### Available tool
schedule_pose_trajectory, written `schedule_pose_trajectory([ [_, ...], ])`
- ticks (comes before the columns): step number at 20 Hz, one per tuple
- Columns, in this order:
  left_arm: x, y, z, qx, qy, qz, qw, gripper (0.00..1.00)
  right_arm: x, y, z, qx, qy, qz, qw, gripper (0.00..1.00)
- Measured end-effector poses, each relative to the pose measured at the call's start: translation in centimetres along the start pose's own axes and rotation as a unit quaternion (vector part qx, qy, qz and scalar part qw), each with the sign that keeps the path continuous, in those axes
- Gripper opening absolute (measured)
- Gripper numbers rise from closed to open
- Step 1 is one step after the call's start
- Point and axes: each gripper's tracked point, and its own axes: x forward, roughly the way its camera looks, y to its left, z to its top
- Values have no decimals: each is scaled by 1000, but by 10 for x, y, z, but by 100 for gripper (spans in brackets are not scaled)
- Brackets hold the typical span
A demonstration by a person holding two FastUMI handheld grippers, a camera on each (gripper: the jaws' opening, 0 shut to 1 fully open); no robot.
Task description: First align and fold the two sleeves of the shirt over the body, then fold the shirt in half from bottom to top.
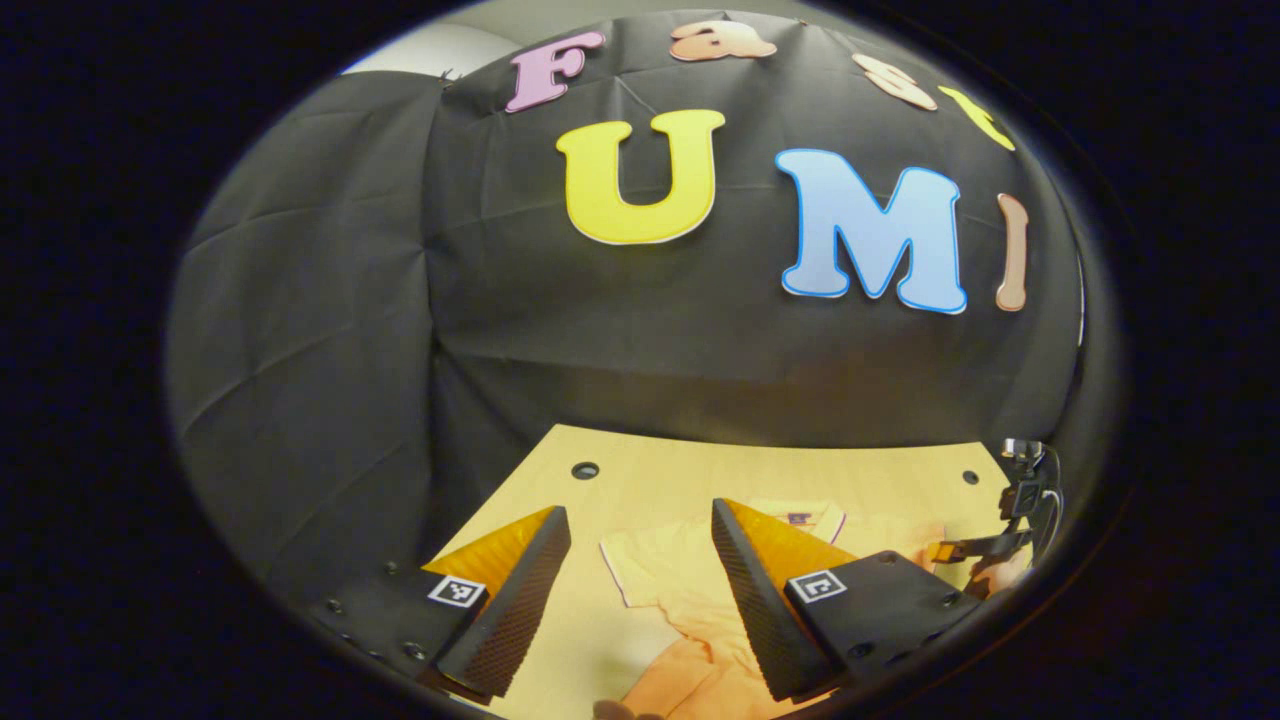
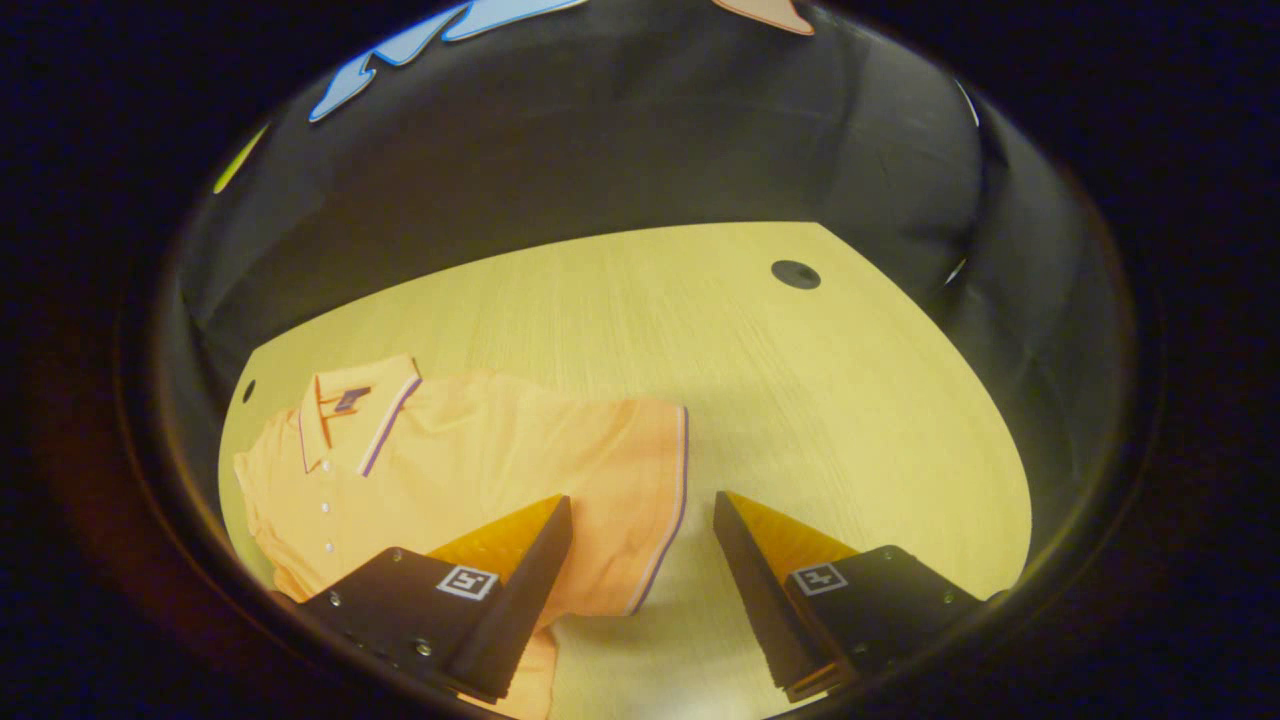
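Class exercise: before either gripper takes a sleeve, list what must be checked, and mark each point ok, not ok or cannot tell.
1. Left gripper open: ok.
2. Right gripper open: ok.
3. Right gripper lined up on the sleeve hem: ok, hem lies between its fingers.
4. Shirt flat, collar up: ok.
5. Sleeves not yet folded: ok for the right one; the other cannot tell.
6. Table beside the sleeve bare: ok.

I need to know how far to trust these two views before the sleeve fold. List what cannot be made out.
- Shirt hem and lower body: right gripper view, cut off by the bottom edge and hidden behind the right gripper.
- Shirt's far sleeve: left gripper view, hidden behind one finger of the left gripper.
- Shirt's collar label: both views, too small.
- Device at the table's far corner: left gripper view, small and distorted at the rim.
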Motion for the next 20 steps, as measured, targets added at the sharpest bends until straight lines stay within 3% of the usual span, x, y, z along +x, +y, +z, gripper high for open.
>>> schedule_pose_trajectory([
  [3, 6, 0, -4, -2, 8, 4, 1000, 92, 9, -2, -7, -2, 13, -5, 1000, 91],
  [6, 11, -5, -7, -4, 14, 2, 1000, 92, 16, 1, -9, -14, 4, -7, 1000, 82],
  [7, 12, -7, -9, -5, 15, 1, 1000, 92, 12, 6, -6, -15, 4, -2, 1000, 72],
  [8, 13, -8, -9, -6, 16, -1, 1000, 92, 11, 11, -8, -16, 1, 0, 1000, 49],
  [10, 14, -9, -10, -6, 17, -2, 1000, 92, 13, 12, -6, -16, -1, -1, 1000, 23],
  [12, 16, -11, -11, -5, 20, -5, 1000, 92, 14, 16, -6, -13, 0, 6, 1000, 23],
  [14, 18, -9, -12, -5, 23, -4, 1000, 92, 13, 16, -4, 3, 7, 5, 1000, 2],
  [20, 17, -5, -15, -10, 26, -3, 1000, 94, -1, 26, 16, 22, -13, 19, 999, 0],
])
